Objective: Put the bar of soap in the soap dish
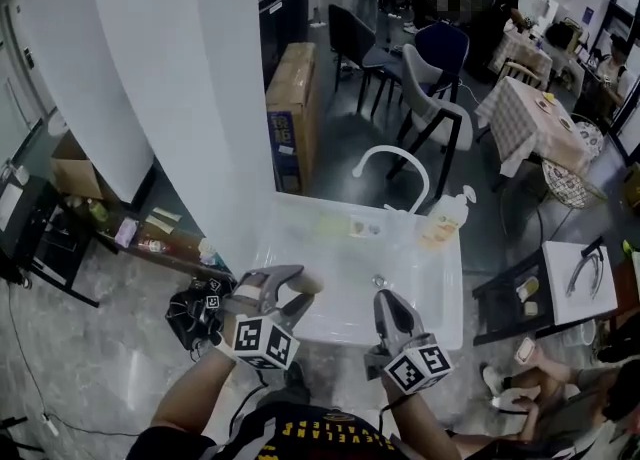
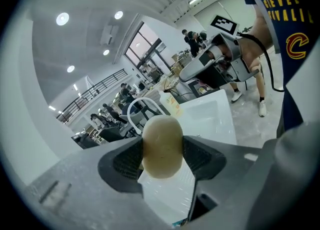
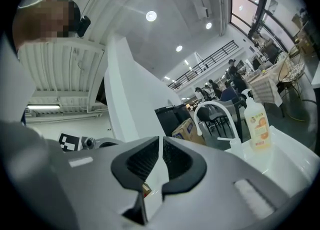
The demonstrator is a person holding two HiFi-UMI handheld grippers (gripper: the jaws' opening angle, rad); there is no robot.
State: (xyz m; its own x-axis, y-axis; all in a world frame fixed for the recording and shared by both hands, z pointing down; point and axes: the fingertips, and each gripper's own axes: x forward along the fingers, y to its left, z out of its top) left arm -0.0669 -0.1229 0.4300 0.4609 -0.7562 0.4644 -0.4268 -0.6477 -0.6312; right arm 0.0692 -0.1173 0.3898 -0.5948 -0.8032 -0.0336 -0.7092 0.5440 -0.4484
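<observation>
Pale soap in the grip, dish not yet reached

Cream-coloured and oval, the bar of soap (image 2: pixel 161 146) sat between the two pads of our left gripper (image 1: pixel 292 286), which pinched it from both sides. In the head view this was at the lower left of the white sink (image 1: pixel 435 288), over its near left part. Our right gripper (image 3: pixel 160 149) was at the lower middle of that view. Its fingers were pressed almost together, with only a thin slit and nothing between them.

On the back rim of the sink, near the middle of the frame, we saw a curved white faucet (image 1: pixel 395 160), a pump bottle (image 1: pixel 446 218) to its right and a small flat thing (image 1: pixel 365 228) to its left. We judged that this may be the soap dish, but it was too small to tell for sure.

So the picking up looked done, because the soap was lifted and firmly held. What was left, in our judgement, was to carry it to the dish, lay it inside and open the pads.
</observation>
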